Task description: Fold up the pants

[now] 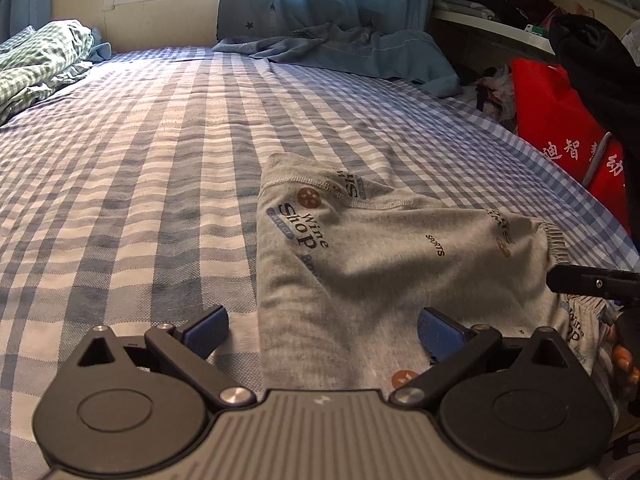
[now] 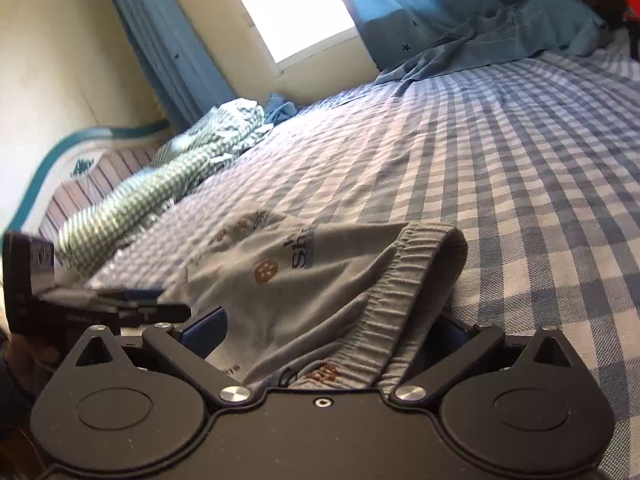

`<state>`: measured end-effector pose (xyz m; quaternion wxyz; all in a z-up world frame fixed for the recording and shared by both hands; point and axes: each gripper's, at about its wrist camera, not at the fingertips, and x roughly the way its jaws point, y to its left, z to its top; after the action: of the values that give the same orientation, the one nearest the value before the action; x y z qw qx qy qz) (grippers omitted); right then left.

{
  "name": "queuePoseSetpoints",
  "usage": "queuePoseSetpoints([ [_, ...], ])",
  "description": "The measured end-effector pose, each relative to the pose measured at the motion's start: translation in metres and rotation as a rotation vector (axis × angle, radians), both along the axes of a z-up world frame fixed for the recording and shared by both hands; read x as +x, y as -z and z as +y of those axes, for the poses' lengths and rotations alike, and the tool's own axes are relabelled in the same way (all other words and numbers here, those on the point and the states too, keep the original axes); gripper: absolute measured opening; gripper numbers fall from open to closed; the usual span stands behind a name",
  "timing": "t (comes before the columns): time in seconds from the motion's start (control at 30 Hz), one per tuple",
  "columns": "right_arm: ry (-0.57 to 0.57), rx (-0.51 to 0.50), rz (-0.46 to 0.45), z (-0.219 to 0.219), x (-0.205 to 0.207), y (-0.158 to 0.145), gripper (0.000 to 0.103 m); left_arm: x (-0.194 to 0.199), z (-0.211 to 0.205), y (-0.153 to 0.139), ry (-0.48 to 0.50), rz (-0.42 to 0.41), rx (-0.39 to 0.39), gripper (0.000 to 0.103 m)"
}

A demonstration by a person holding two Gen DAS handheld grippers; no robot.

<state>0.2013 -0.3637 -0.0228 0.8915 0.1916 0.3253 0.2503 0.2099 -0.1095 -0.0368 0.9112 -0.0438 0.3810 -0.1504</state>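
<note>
Black left gripper (image 1: pixel 323 326), blue finger pads (image 1: pixel 210 329), silver screws, ribbed grey body, possibly rubber

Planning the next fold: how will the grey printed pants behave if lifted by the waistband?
The grey pants already lie in soft creases, so they will likely droop limply. The elastic waistband is gathered and may stretch. They look like thin knit, so probably light.

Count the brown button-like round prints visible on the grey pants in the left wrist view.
3: one by the hem, one near the ribbed waistband, one beside the left gripper at. Folds may hide more.
</note>
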Motion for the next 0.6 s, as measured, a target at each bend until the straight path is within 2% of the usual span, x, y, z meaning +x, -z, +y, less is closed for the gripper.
queuePoseSetpoints([
  [0.07,0.037,0.000,0.002,-0.003,-0.001,0.000,0.091,0.000,0.005,-0.001,-0.011,0.008,-0.017,0.100],
  [0.2,0.081,-0.049,-0.004,-0.001,-0.006,0.000,0.078,0.000,0.012,-0.002,-0.036,0.022,-0.046,0.094],
  [0.27,0.107,-0.084,-0.007,0.001,-0.009,0.000,0.065,-0.001,0.012,-0.003,-0.042,0.025,-0.047,0.093],
  [0.43,0.158,-0.116,-0.017,0.005,-0.014,0.002,0.050,-0.003,0.011,-0.005,-0.065,0.035,-0.018,0.081],
  [0.53,0.172,-0.140,-0.035,0.011,-0.018,0.001,0.045,-0.005,0.012,-0.007,-0.073,0.044,-0.029,0.070],
  [0.6,0.178,-0.167,-0.054,0.016,-0.021,-0.001,0.042,-0.005,0.015,-0.007,-0.072,0.055,-0.056,0.047],
])
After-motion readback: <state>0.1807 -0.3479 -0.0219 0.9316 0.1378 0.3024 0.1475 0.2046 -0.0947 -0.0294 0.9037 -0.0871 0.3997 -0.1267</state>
